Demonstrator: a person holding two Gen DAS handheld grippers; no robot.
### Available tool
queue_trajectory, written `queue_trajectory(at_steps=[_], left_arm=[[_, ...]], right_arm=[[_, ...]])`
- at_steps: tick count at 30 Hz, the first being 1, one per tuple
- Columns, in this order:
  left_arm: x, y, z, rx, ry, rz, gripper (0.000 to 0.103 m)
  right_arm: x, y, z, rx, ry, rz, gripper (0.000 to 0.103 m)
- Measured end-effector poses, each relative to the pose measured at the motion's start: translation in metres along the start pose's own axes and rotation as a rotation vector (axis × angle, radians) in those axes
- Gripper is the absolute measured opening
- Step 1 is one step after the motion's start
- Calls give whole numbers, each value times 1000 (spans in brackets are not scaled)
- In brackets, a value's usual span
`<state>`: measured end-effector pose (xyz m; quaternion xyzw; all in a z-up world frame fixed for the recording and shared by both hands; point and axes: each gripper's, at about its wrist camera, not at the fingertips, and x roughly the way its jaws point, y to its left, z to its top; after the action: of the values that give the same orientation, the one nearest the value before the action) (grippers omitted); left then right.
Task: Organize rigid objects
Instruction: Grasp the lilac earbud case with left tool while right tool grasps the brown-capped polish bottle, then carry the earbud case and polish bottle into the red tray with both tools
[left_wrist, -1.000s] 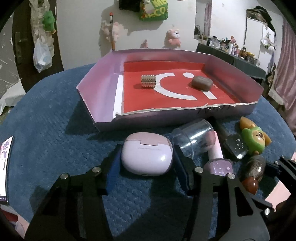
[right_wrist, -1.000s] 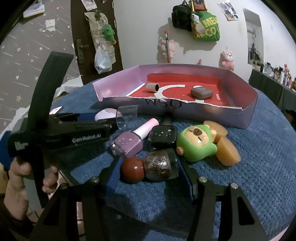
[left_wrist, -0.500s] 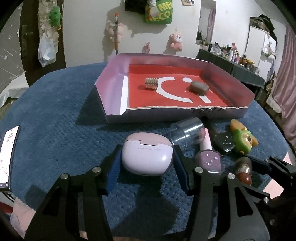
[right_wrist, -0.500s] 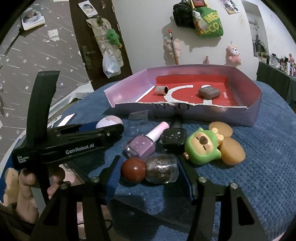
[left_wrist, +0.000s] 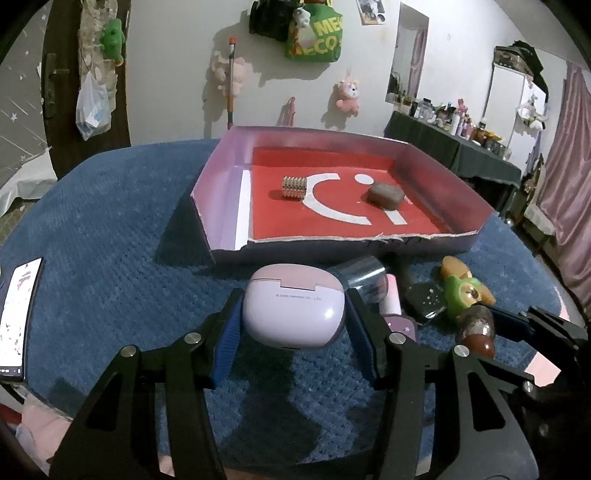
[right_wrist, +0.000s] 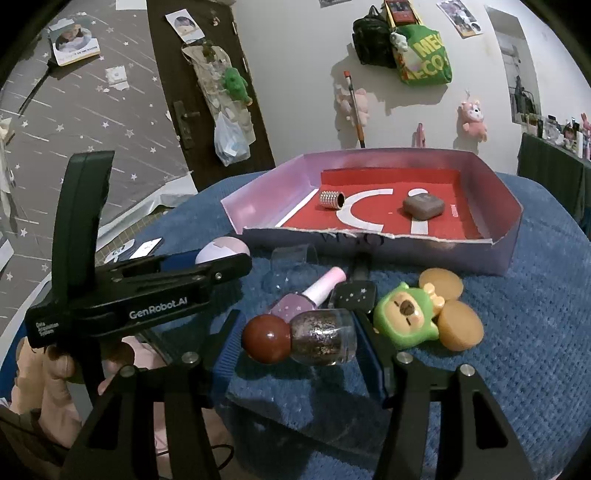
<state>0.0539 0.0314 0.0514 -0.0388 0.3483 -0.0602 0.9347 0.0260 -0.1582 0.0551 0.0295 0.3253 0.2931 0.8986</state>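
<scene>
My left gripper (left_wrist: 293, 297) is shut on a lilac earbud case (left_wrist: 291, 314) and holds it a little above the blue cloth, just in front of the pink box with a red floor (left_wrist: 221, 206). My right gripper (right_wrist: 297, 325) is shut on a glitter nail polish bottle (right_wrist: 323, 336), which lies sideways with its round brown cap to the left. Inside the box lie a silver beaded cylinder (left_wrist: 294, 187) and a brown case (left_wrist: 384, 194). In the right wrist view the left gripper (right_wrist: 221, 264) reaches in from the left with the case (right_wrist: 223, 247).
A pink nail polish (right_wrist: 306, 299), a black starred bottle (right_wrist: 354, 297), a green bear toy (right_wrist: 406, 321) and a clear cup (right_wrist: 293, 258) lie on the cloth before the box (right_wrist: 369, 243). A phone (left_wrist: 18, 314) rests at the cloth's left edge. A hand grips the left tool.
The left gripper has risen with the earbud case, lifting it off the cloth. The right gripper keeps its hold on the glitter bottle and has tilted slightly.
</scene>
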Motion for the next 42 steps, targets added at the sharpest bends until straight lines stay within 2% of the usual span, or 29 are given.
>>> queue_trajectory(at_steps=[12,24,34,42], left_arm=[[-2,-10,21,28,-35,-23,51],[5,-20,52,69,-67,-36,51],[32,-23,70,65,-23,-60,51],[63,-24,77,57,59,-82,51]], right_arm=[[-5,-12,24,1,-35,-1,61],[-5,-33,63,-11,-63,-9,61],[11,-52,89,-10,-37,-19,61],[39,-74,97,30,57,-29,61]])
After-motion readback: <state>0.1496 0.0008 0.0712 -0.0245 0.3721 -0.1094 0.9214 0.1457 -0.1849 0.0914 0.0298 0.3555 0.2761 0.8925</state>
